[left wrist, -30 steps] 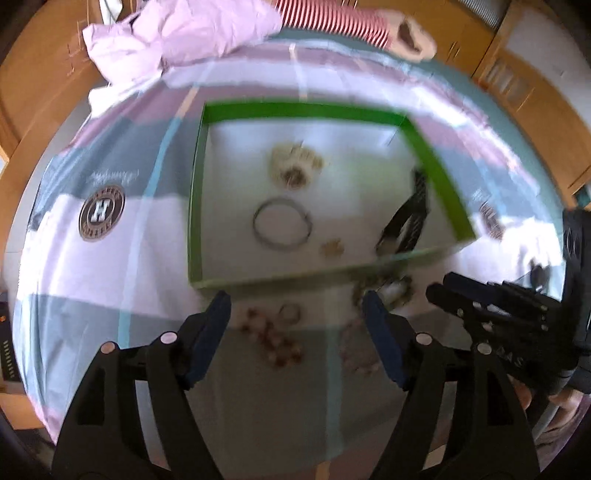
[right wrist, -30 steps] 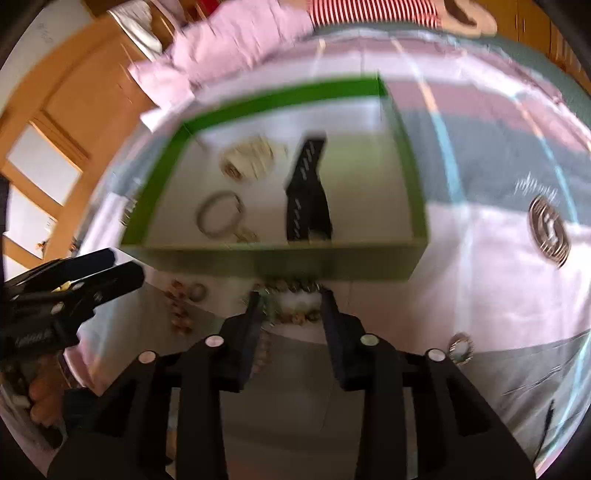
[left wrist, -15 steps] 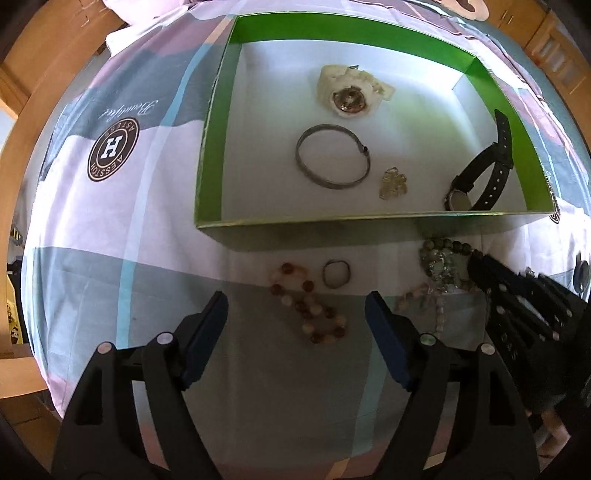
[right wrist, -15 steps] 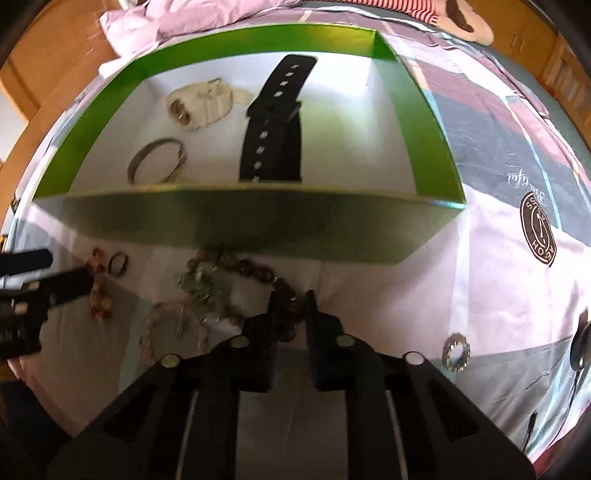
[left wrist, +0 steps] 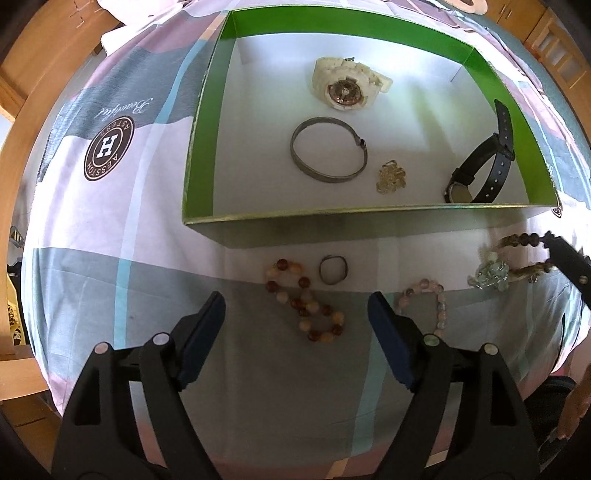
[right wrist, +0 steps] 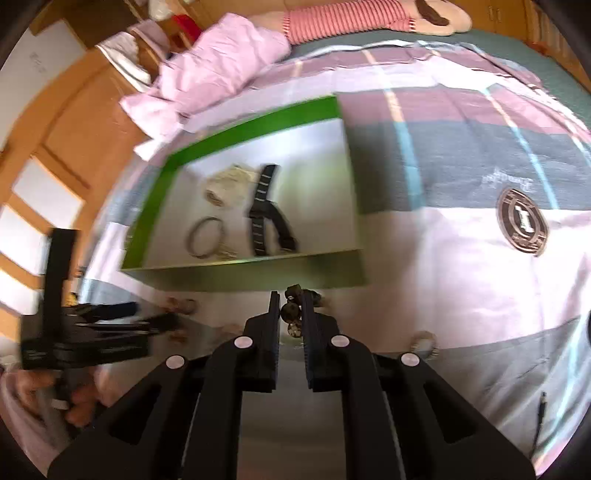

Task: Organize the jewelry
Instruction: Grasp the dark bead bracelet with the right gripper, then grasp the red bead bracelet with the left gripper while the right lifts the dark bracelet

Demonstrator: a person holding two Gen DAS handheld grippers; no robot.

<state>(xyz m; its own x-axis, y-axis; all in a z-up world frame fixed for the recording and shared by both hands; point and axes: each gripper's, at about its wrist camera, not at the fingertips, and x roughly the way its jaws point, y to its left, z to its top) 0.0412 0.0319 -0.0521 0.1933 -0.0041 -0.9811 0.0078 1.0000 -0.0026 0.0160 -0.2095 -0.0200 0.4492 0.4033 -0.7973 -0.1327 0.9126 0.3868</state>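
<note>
A green box with a white floor holds a cream watch, a metal bangle, a small gold charm and a black watch. On the cloth before it lie an orange bead bracelet, a small ring and a pale bead bracelet. My left gripper is open above these. My right gripper is shut on a dark bead bracelet with a pale green pendant, lifted off the cloth, right of the left gripper.
A patterned bedspread covers the bed. A pink pillow and a striped plush toy lie beyond the box. A small beaded ring lies on the cloth at right. Wooden furniture surrounds the bed.
My right gripper closed on the dark bead bracelet and raised it off the cloth. My left gripper moved closer to the loose jewelry and stayed open.
</note>
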